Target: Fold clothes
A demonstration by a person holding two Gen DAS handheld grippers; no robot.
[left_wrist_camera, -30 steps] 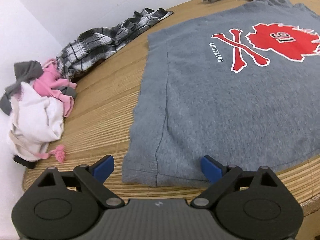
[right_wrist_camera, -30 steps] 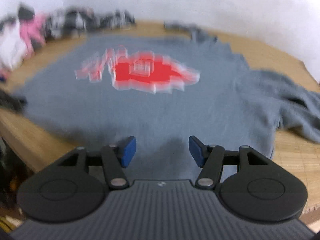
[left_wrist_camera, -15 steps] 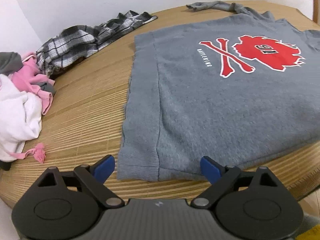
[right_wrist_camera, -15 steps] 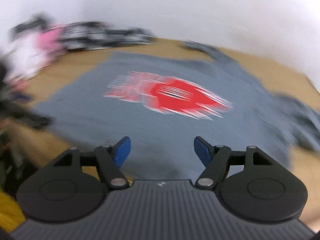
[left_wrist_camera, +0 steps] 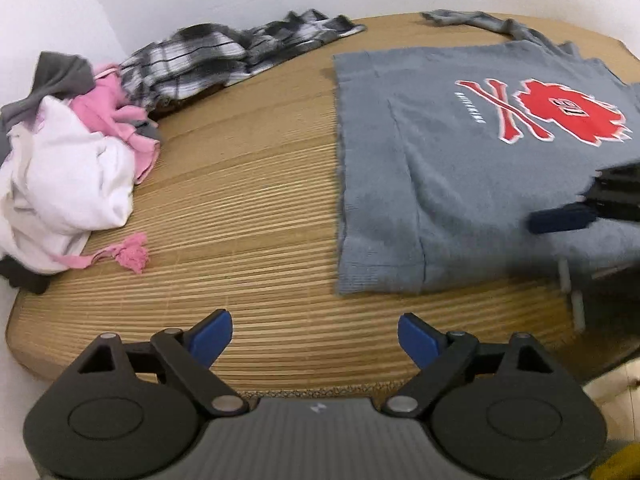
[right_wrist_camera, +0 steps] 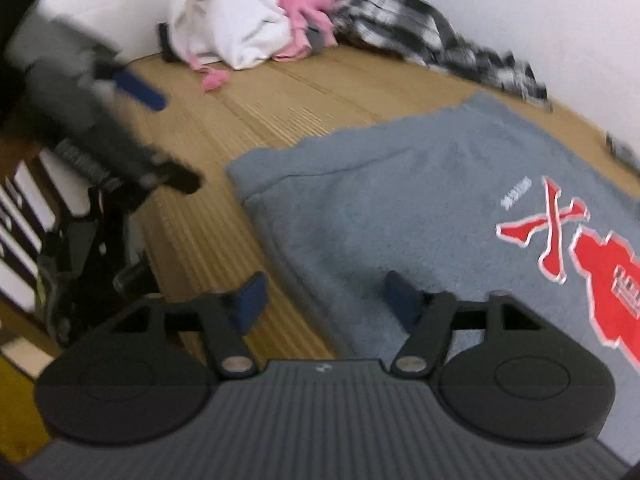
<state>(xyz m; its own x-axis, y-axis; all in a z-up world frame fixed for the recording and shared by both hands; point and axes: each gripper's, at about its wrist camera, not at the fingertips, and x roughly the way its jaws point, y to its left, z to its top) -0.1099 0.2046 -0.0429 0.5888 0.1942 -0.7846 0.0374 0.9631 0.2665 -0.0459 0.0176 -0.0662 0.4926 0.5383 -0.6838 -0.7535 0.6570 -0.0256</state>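
The grey sweatshirt [left_wrist_camera: 452,168] runs off the right edge of the left wrist view, which cuts through its red print [left_wrist_camera: 560,114]; the small white lettering beside that print is too fine to read. The right tool [left_wrist_camera: 560,216] shows there only as a dark smear at the frame's edge (its grip cannot be judged). In the right wrist view the left tool [right_wrist_camera: 136,92] is streaked by blur, and the plaid shirt [right_wrist_camera: 440,52] too.
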